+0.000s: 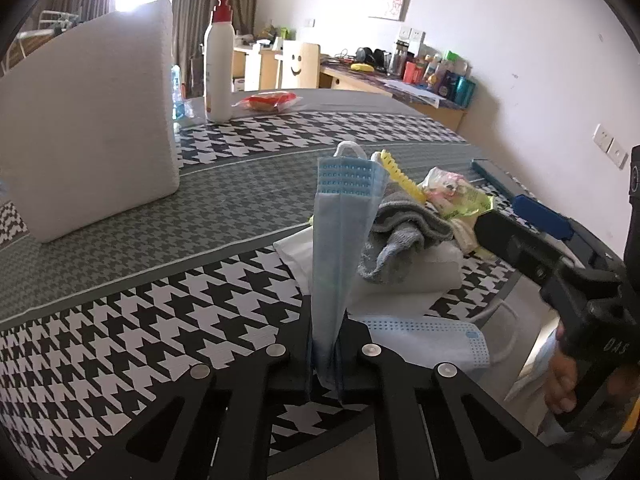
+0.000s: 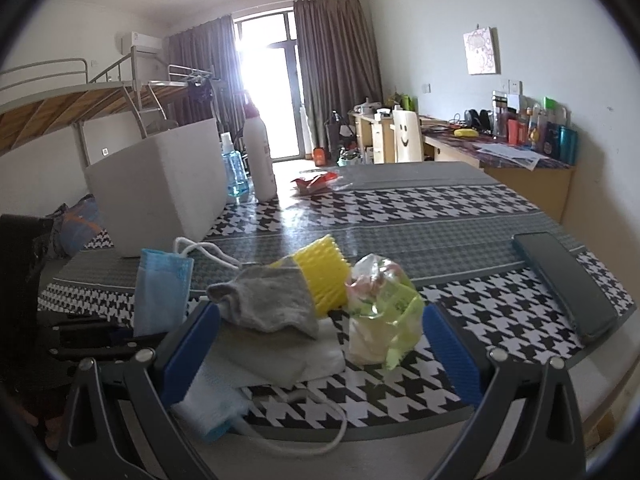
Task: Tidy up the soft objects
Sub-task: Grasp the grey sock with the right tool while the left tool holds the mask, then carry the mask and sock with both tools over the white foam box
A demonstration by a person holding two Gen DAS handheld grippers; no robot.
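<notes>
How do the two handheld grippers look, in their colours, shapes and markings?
The left gripper has black angular linkage arms joined by round silver rivets, and dark fingers. The right gripper has the same black linkage frame with silver rivets, but its finger pads are bright blue with a ribbed surface. Its black body carries pale letters reading "DAS". No cables or sleeves are visible.

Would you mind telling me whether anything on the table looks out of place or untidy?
The soft things sit in a loose heap: a grey sock draped over folded white cloth, and a second mask hanging at the table's edge. The left gripper holds one blue mask upright.
</notes>
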